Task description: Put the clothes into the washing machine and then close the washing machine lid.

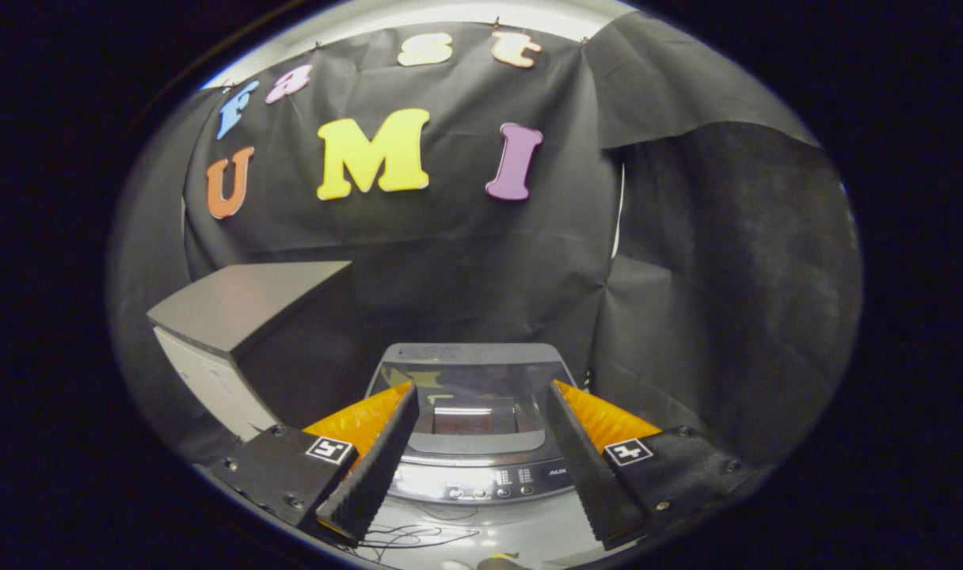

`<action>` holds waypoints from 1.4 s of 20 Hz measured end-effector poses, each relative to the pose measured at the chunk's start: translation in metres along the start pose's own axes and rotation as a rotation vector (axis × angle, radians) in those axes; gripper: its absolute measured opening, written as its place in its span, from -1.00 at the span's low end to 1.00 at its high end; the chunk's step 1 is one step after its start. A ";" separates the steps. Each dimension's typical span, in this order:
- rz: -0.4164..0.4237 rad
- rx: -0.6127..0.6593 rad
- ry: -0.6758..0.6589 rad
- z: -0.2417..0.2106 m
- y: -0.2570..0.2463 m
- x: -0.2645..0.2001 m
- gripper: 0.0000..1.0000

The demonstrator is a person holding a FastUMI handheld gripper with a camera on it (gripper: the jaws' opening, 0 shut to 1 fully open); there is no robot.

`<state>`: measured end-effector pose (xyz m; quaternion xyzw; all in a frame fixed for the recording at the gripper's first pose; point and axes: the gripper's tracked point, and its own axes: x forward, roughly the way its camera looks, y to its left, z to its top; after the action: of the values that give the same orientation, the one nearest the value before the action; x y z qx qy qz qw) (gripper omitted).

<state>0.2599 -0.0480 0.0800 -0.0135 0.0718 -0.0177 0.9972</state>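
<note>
Washing machine sits dead ahead of my tongs, framed right between the two fingers, and its see-through lid looks shut flat over the tub as far as I can tell. Tongs are spread wide with nothing in them. No clothes anywhere I can spot, so either they're already inside or I haven't grabbed any, honestly can't say. If the lid really is down, my guess is we're either at the very end or right at the start. Control panel faces me, and a grey box stands off to the left.
</note>
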 end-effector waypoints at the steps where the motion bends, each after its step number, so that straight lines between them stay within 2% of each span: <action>1: 0.003 -0.004 -0.027 0.001 0.001 -0.015 1.00; 6: 0.014 -0.012 -0.103 -0.010 0.006 -0.084 1.00; 15: -0.006 0.014 -0.137 -0.024 0.029 -0.189 1.00; 22: 0.090 -0.016 -0.143 -0.041 0.110 -0.223 1.00; 28: 0.119 -0.070 -0.120 -0.072 0.150 -0.237 1.00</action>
<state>0.0202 0.1087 0.0378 -0.0448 0.0130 0.0448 0.9979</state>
